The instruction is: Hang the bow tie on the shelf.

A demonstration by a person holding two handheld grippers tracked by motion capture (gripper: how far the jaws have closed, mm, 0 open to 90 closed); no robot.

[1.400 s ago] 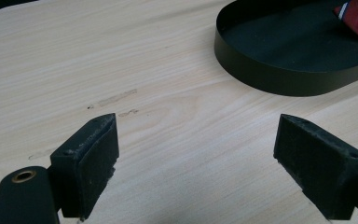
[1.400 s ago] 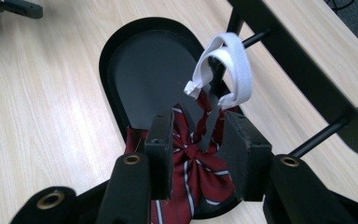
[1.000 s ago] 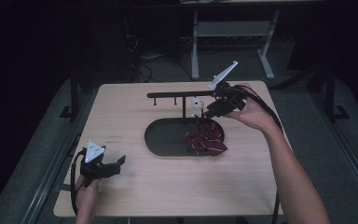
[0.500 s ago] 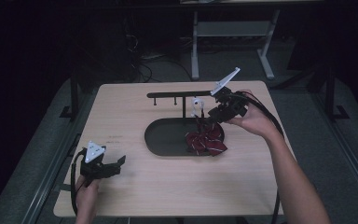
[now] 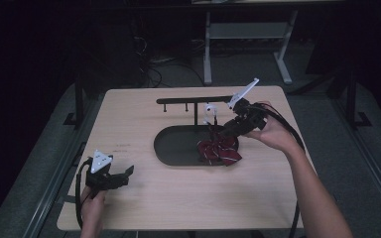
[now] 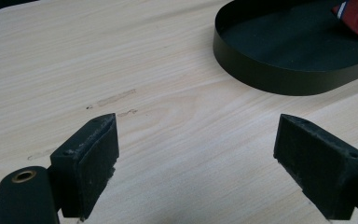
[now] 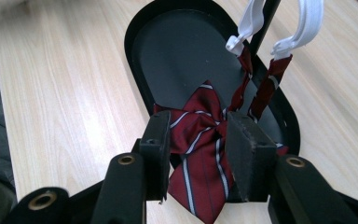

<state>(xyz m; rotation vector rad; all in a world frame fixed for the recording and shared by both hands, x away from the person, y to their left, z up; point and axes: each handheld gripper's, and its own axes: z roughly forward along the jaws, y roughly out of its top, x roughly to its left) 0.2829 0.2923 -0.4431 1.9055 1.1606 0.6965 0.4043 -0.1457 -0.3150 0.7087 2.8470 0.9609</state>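
Bow tie lies at the near end of the black tray, white strap looped over the stand. Right gripper is set around the knot, jaws partly spread, pads apparently not yet pressing; it should be centred before closing. Left gripper is held wide open over bare table.

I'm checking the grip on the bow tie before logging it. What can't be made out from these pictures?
- Right gripper view: whether the right gripper presses the bow tie; the fingers hide the contact.
- High view: the white strap clips on the stand are too small to read.
- Left gripper view: the tray and the tie are cut off by the top and right edges.
- High view: the left gripper is small, its fingers dim.
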